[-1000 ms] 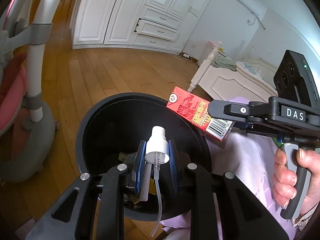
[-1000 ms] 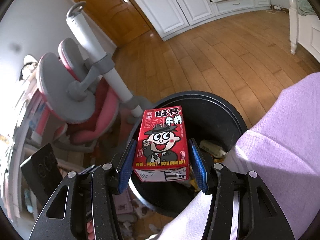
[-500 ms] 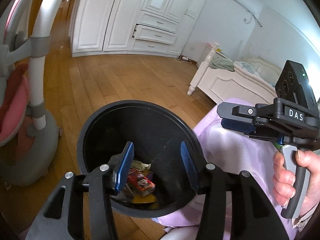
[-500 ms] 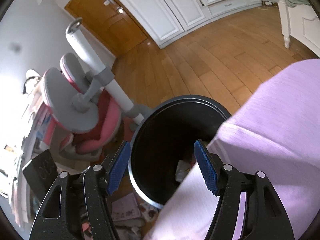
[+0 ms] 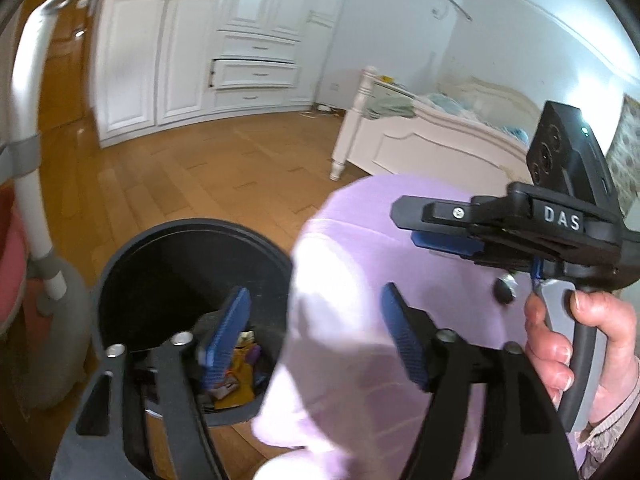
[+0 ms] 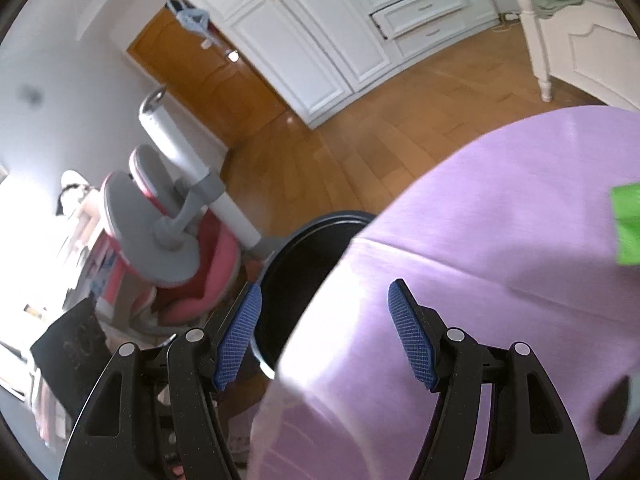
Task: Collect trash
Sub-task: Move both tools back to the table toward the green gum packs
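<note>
A round black trash bin (image 5: 160, 272) stands on the wooden floor beside a table draped in a lilac cloth (image 5: 360, 280). Mixed trash (image 5: 236, 380) lies at the bin's bottom in the left wrist view. My left gripper (image 5: 316, 336) straddles the bin's right rim and the cloth's edge, its jaws opening with nothing between them. In the right wrist view the bin (image 6: 304, 264) shows partly behind the cloth (image 6: 500, 260). My right gripper (image 6: 324, 332) is open and empty above the cloth's edge. It also appears side-on as the right gripper (image 5: 440, 228) in a hand (image 5: 560, 340).
A pink and grey chair (image 6: 168, 248) on a white post stands left of the bin. White wardrobes (image 5: 200, 60) line the far wall and a white bed (image 5: 420, 136) stands at the back right. A green item (image 6: 628, 224) lies on the cloth at the right edge.
Both grippers let go: the spray pump and the red milk carton dropped into the bin. The left jaws kept widening. Both grippers drew back and right, toward the lilac cloth.
</note>
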`<state>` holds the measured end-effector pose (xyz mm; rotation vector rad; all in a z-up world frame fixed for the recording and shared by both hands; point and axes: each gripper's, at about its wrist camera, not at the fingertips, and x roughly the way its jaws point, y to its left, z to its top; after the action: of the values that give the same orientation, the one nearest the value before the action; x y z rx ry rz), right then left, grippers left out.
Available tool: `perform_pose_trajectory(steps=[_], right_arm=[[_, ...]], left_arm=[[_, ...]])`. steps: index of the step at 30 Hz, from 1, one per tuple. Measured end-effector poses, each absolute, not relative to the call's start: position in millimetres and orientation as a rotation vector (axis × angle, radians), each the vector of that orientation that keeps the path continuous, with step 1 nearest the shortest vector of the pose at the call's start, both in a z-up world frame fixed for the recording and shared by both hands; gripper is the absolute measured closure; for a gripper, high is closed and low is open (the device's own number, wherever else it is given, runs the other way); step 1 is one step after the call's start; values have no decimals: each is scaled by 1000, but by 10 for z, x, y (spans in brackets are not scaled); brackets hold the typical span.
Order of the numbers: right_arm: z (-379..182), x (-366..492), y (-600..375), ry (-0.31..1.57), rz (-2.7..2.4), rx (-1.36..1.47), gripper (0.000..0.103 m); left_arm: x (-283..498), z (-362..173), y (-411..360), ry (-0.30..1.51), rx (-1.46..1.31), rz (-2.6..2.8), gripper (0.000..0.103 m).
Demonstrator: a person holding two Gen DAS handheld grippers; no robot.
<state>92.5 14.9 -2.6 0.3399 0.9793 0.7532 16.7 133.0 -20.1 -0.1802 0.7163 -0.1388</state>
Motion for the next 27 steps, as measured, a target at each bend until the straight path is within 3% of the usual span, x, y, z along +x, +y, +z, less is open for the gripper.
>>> perform_pose_trajectory(steps=[10,13,18,27], right_arm=[[-48,765,-956,916,557,364,37],[-76,726,-1256,893,493,358,29],[-130,632,-1758,879,386,343,23],[-315,527,-2242,890,193,236,23]], left_arm=[[271,-152,477,738,-44,-292,24],[334,-191,208,748,0,-336,16],[453,-253,-149,765,66,-395,16],[668,-470,-679,820,162,-475,16]])
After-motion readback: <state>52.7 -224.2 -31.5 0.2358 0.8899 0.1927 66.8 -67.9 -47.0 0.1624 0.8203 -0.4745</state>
